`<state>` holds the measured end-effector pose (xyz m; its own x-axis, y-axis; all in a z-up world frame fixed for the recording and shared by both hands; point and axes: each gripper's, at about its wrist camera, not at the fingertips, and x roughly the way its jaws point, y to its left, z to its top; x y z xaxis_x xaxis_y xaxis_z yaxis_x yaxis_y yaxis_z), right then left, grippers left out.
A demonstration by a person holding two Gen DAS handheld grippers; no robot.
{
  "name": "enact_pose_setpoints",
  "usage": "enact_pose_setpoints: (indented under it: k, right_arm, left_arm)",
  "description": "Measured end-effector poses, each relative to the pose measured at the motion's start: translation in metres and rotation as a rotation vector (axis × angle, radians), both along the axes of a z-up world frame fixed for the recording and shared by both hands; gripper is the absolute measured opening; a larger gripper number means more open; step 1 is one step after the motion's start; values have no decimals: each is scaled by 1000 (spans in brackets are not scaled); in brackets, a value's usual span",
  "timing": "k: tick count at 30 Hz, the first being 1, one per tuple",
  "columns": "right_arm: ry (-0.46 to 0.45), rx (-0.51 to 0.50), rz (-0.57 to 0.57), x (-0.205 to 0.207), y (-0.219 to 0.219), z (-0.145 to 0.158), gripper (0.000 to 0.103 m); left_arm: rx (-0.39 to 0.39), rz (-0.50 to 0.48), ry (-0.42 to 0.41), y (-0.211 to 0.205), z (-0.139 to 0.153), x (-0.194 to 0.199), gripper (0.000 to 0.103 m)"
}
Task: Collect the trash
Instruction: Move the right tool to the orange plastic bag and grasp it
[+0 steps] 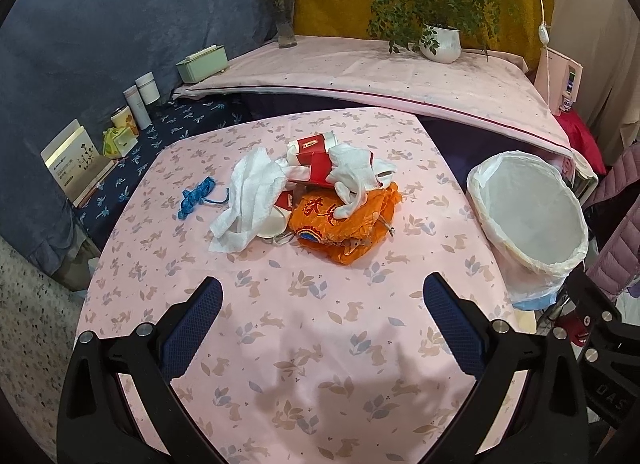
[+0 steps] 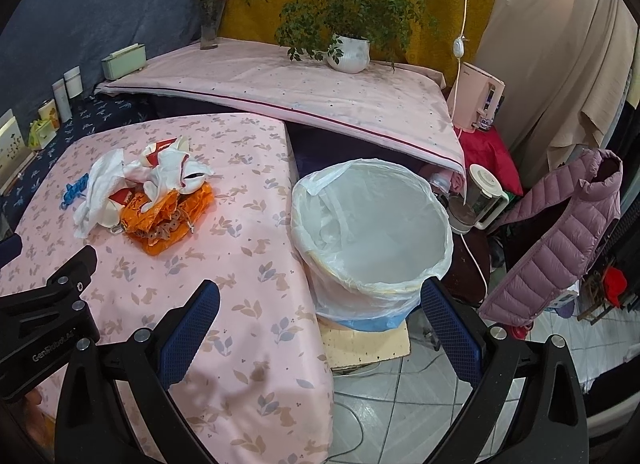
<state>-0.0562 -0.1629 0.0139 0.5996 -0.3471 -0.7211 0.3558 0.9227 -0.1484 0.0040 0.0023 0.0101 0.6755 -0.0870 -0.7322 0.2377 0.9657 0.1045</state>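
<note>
Pink rabbit-print tablecloth (image 1: 320, 344), trash pile (image 1: 316, 192) centred, lined bin (image 2: 372, 232) beside, both grippers' fingers spread, empty

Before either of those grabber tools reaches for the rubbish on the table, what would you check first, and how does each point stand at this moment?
1. Left gripper open and holding nothing: ok.
2. Right gripper open and holding nothing: ok.
3. Trash bin lined with a bag, mouth open, looks empty: ok.
4. Trash pile within clear view, bare tablecloth between it and the left gripper: ok.
5. Pieces separate enough to lift one alone: not ok; white paper towel, red and white cups and orange bag overlap.
6. Blue scrap lying apart from the pile: ok.
</note>
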Motion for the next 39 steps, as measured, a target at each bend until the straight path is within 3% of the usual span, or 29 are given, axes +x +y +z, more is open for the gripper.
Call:
enact_pose_setpoints:
  k: [8, 13, 19, 24, 33, 39]
  right_arm:
    - [-37, -15, -53, 2, -6, -4, 96]
    - [-52, 24, -80, 18, -5, -12, 96]
    - [-44, 35, -28, 49, 14, -25, 96]
    - [-54, 110, 8, 74, 25, -31, 96]
    - [-42, 180, 88, 120, 55, -48, 96]
    - [-12, 210, 145, 145, 74, -62, 83]
  left_arm:
    - [-16, -41, -16, 7, 0, 6, 96]
    - [-41, -8, -17, 26, -6, 29, 96]
    - [-34, 72, 1, 61, -23, 62, 96]
    - [-22, 130, 3, 89, -36, 85, 96]
    - [-68, 156, 15, 112, -41, 123, 96]
    - [-82, 152, 30, 114, -48, 139, 96]
